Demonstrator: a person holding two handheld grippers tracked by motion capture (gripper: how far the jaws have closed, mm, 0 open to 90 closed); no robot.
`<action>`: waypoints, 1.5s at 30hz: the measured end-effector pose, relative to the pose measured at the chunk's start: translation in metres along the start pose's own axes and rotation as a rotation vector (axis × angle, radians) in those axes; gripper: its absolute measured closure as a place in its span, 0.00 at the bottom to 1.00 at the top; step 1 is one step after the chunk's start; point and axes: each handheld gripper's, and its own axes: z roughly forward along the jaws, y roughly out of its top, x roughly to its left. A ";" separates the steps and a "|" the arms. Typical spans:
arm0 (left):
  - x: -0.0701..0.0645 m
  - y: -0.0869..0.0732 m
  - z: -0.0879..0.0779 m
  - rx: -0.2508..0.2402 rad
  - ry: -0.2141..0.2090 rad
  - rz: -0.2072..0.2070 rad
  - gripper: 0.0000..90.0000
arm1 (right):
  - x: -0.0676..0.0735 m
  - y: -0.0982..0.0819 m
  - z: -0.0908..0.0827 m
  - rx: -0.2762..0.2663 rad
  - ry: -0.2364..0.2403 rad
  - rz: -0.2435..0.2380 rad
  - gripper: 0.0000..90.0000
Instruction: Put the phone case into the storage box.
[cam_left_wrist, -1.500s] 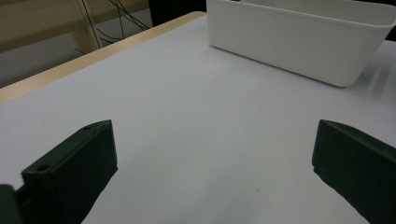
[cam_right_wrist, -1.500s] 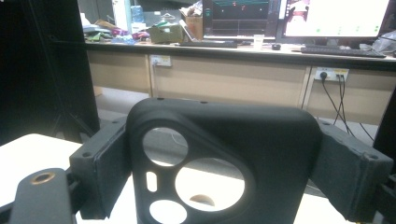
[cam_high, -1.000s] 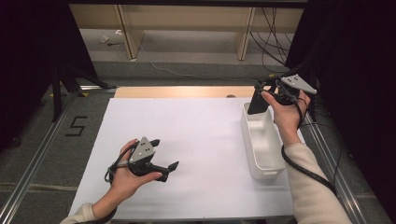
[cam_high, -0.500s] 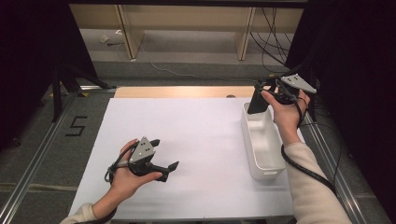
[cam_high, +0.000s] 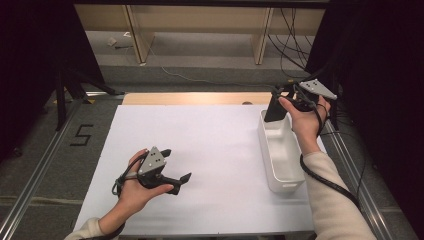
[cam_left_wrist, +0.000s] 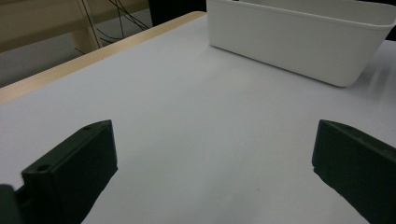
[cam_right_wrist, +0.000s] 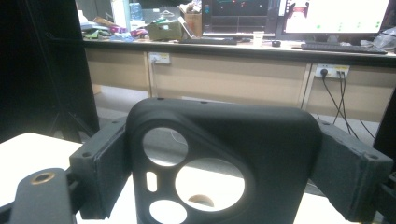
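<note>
The right gripper (cam_high: 276, 106) pinches a black phone case (cam_right_wrist: 224, 163) by its sides — held upright just above the far end of the white bin (cam_high: 281, 165). The left gripper (cam_high: 176, 167) rests low on the white table (cam_high: 210, 140), jaws spread wide with nothing between them — well apart from the bin.

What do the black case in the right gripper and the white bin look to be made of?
Black phone case: probably soft matte rubber or silicone, judging by its dull, faintly grainy surface and rounded cut-out edges. White bin: likely moulded plastic with a smooth, slightly satin finish, thin even walls and rounded corners.
</note>
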 end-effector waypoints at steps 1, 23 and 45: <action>0.000 0.000 0.000 0.000 -0.001 0.000 0.00 | 0.000 0.000 0.000 0.000 0.000 0.000 0.17; 0.000 0.000 0.000 0.000 0.000 -0.001 0.00 | 0.000 -0.002 0.006 0.013 -0.003 -0.006 0.17; 0.000 0.000 0.000 0.003 -0.002 0.002 0.00 | -0.001 -0.006 0.011 0.027 -0.008 -0.014 0.17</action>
